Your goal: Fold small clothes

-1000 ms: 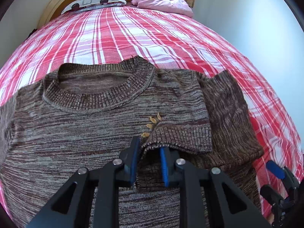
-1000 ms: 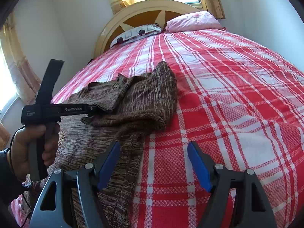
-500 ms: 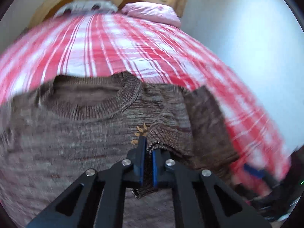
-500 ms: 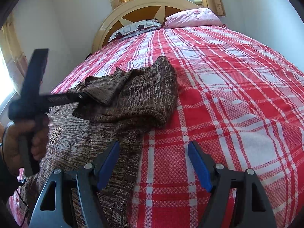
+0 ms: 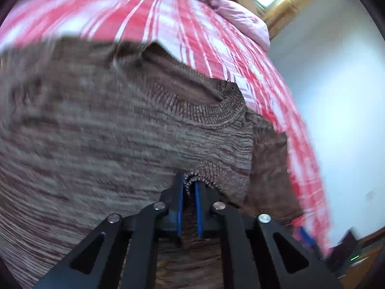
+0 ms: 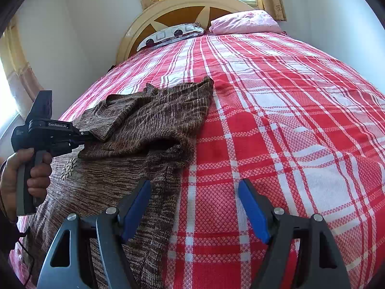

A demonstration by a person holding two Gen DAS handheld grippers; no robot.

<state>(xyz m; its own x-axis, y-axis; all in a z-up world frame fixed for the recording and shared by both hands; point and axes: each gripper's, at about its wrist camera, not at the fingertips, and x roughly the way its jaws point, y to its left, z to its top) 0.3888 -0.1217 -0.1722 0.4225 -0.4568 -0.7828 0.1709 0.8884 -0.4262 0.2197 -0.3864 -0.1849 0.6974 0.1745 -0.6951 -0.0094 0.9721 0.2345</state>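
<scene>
A brown marled knit sweater (image 5: pixel 101 139) lies on the red plaid bed, its right sleeve folded over the chest. My left gripper (image 5: pixel 189 192) is shut on the ribbed cuff of that sleeve (image 5: pixel 207 173) and holds it over the sweater body. In the right wrist view the sweater (image 6: pixel 144 125) lies at left, and the left gripper (image 6: pixel 89 136) pinches the cuff there. My right gripper (image 6: pixel 195 207) is open and empty, low over the sweater's right edge and the bedspread. The left wrist view is motion-blurred.
The red and white plaid bedspread (image 6: pixel 288 120) stretches to the right of the sweater. A pink pillow (image 6: pixel 245 21) and a patterned pillow (image 6: pixel 170 35) lie at the wooden headboard (image 6: pixel 182 12). A white wall (image 5: pixel 336 96) runs along the bed's right side.
My left gripper closed on the sleeve cuff, then swung and tilted, dragging the cuff across the sweater. The right gripper stayed open and barely moved.
</scene>
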